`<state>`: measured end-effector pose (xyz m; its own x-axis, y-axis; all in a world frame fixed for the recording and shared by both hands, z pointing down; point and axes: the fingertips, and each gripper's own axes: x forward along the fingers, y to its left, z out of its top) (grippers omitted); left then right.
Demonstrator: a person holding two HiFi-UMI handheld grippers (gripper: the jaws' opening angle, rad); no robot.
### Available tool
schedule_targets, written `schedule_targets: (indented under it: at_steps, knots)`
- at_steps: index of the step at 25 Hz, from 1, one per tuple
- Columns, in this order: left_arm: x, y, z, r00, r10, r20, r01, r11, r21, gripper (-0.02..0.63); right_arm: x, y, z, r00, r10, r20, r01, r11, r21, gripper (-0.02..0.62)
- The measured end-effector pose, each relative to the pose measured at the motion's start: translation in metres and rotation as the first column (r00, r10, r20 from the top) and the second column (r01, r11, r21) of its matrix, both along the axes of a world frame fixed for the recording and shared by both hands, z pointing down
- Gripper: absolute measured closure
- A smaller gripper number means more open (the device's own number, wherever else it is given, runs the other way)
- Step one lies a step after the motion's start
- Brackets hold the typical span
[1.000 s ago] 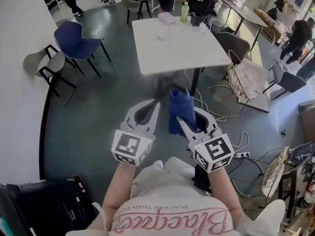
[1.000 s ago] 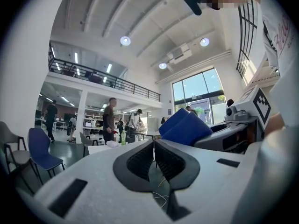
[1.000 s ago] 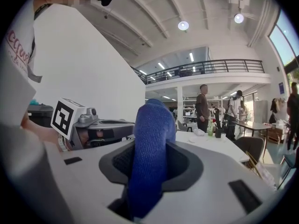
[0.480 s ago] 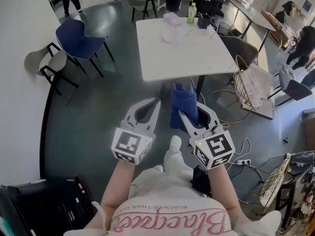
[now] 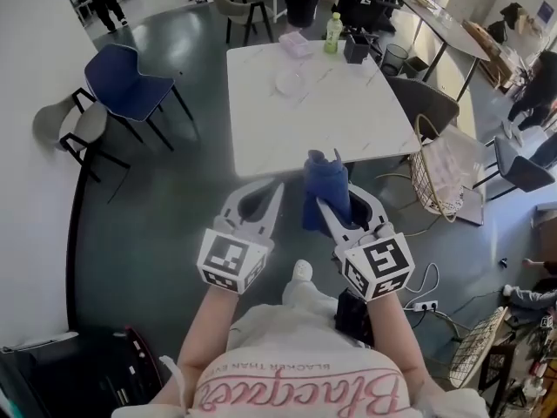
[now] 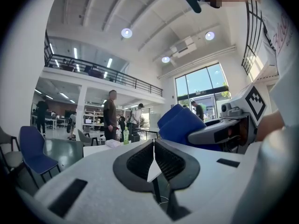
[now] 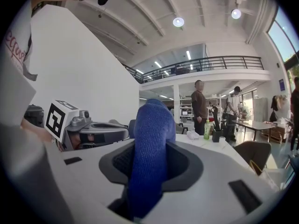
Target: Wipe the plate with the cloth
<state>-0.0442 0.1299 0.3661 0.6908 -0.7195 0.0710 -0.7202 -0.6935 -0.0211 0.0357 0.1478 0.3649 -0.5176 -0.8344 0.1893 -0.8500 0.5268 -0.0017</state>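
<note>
- Cloth [image 5: 325, 184], blue, is sitting clamped in my right gripper [image 5: 333, 205], bunching up above its jaws so it is ready for wiping.
- My left gripper [image 5: 277, 190], just beside it, is carrying nothing, its jaws pressed together, leaving it free for steadying.
- What I am taking for the plate [image 5: 291, 81] is lying well ahead of both grippers on the table [image 5: 348, 129].

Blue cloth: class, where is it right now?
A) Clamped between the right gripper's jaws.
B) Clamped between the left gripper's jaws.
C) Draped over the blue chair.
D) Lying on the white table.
A: in the right gripper view the blue cloth stands pinched between the jaws of the right gripper, while the left gripper is shut on nothing.
</note>
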Motion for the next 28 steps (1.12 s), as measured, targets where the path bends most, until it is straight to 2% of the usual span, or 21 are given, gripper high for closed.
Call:
schedule_targets:
  at_steps: [12, 16, 28]
  knots:
    - [0.047, -0.117, -0.002, 0.998, -0.068, -0.016, 0.068, 0.998, -0.013, 0.601, 0.045, -0.121, -0.003, 0.998, -0.060, 0.010, 0.060, 0.998, -0.013, 0.466]
    - [0.058, -0.135, 0.005, 0.996, -0.084, -0.017, 0.083, 0.996, -0.032, 0.601, 0.058, -0.138, 0.006, 0.997, -0.069, 0.015, 0.070, 0.997, -0.035, 0.466]
    - [0.053, -0.178, 0.024, 0.994, -0.108, -0.018, 0.106, 0.991, -0.076, 0.601, 0.061, -0.174, 0.031, 0.997, -0.068, 0.044, 0.072, 0.993, -0.089, 0.466]
